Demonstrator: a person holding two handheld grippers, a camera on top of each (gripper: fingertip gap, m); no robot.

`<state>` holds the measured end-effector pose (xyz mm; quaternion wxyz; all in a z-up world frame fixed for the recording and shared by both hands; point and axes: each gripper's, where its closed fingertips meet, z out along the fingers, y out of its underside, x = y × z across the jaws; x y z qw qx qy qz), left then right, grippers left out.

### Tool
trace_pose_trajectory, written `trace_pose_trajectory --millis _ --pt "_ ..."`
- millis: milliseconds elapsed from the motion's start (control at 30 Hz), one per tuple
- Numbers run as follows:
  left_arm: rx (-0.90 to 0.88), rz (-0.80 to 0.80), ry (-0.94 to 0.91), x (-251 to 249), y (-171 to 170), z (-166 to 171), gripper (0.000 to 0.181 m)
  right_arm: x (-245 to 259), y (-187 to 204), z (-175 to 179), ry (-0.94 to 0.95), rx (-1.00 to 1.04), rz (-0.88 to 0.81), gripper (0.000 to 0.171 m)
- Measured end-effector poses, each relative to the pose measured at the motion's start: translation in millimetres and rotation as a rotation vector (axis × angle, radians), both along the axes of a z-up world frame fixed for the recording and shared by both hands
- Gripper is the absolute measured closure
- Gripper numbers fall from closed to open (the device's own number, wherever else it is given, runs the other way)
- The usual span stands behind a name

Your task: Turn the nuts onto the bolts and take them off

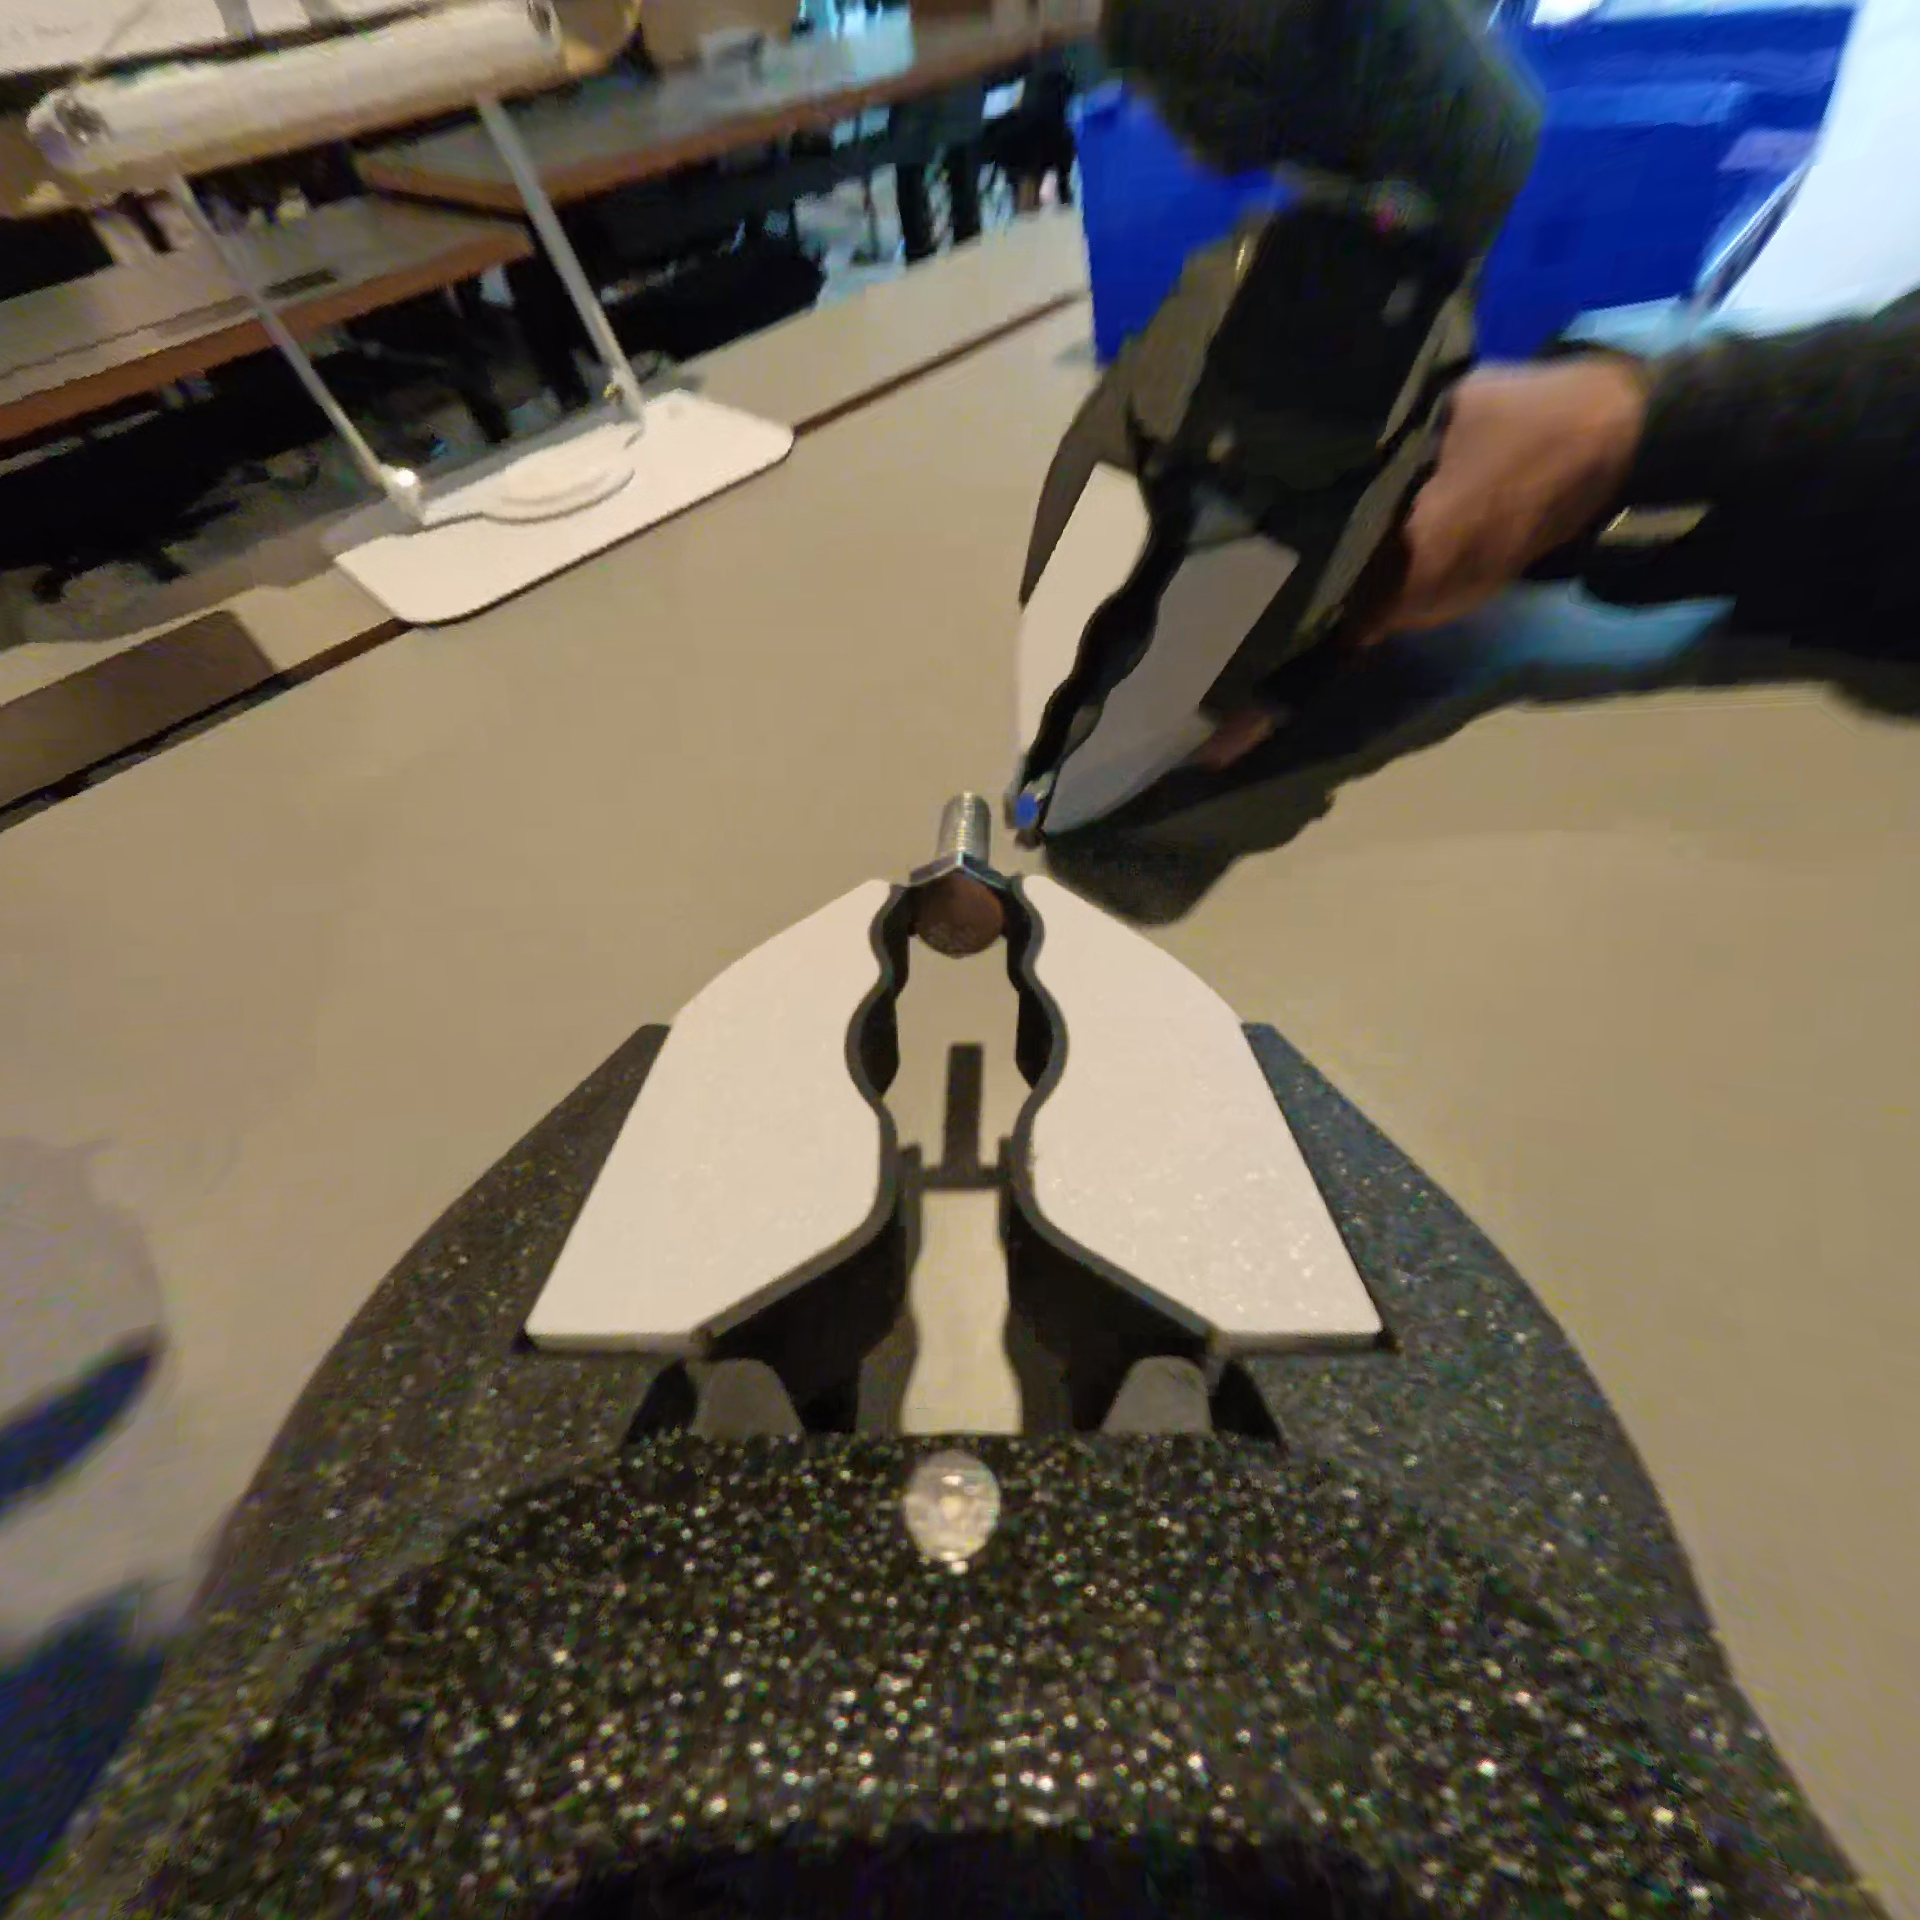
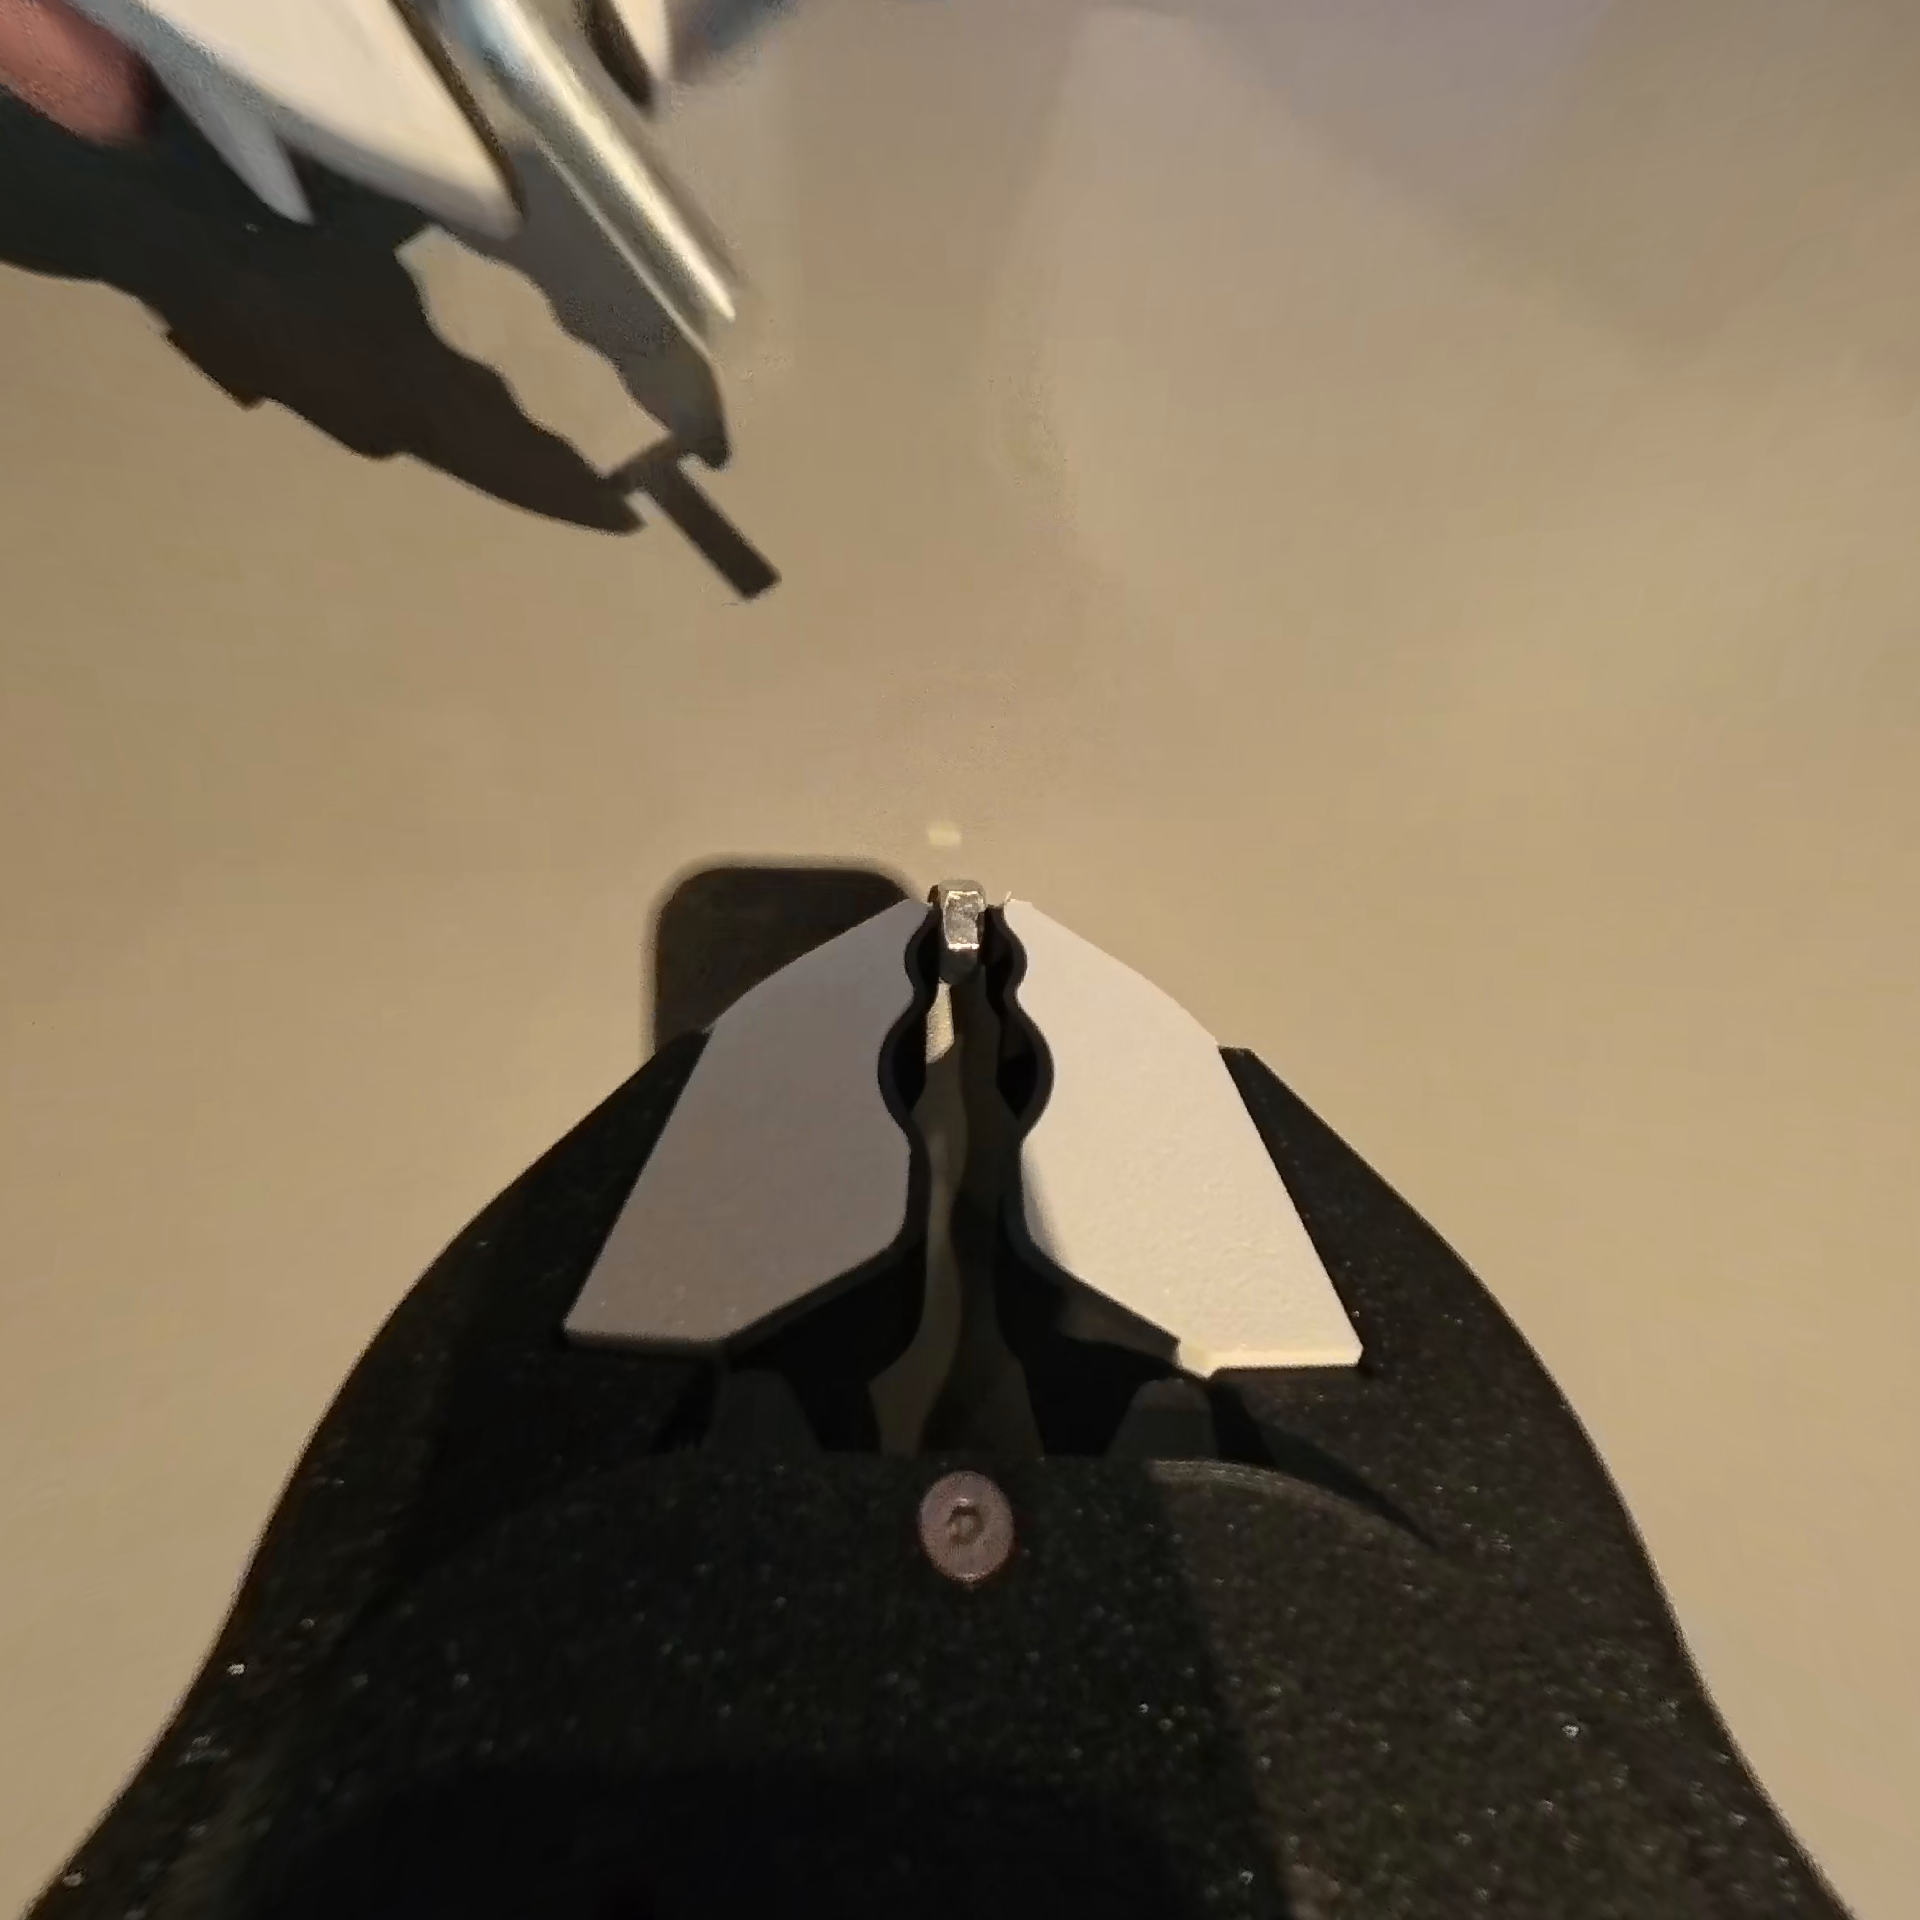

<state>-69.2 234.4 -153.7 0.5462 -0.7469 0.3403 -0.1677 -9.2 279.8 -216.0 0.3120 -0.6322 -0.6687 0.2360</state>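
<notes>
My left gripper (image 1: 958, 888) is shut on a steel bolt (image 1: 962, 836) by its hex head, with the threaded shank pointing up and away above the beige table. My right gripper (image 2: 966, 914) is shut on a small silver nut (image 2: 961, 925) held edge-on at its fingertips. In the left wrist view the right gripper (image 1: 1029, 810) comes down from the upper right, held by a hand, and its tips are just right of the bolt's thread end, a small gap apart. In the right wrist view the left gripper (image 2: 686, 447) is blurred at the upper left, and the bolt itself is hard to make out there.
The beige table (image 1: 520, 831) spreads all around. A white lamp base (image 1: 582, 499) with a clear stand sits at the far left. A blue bin (image 1: 1164, 208) stands beyond the table's far edge. Other desks lie behind.
</notes>
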Motion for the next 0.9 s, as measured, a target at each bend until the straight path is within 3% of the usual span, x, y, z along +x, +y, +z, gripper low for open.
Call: trace_pose_trajectory --millis 33,900 --pt "0.005 0.008 0.054 -0.7 0.5 -5.2 0.164 -0.1 -0.2 0.0 0.001 0.003 0.002 0.163" --pt "-0.013 0.025 0.124 -1.6 0.9 -18.5 0.164 -0.4 0.8 -0.6 -0.002 -0.008 0.003 0.164"
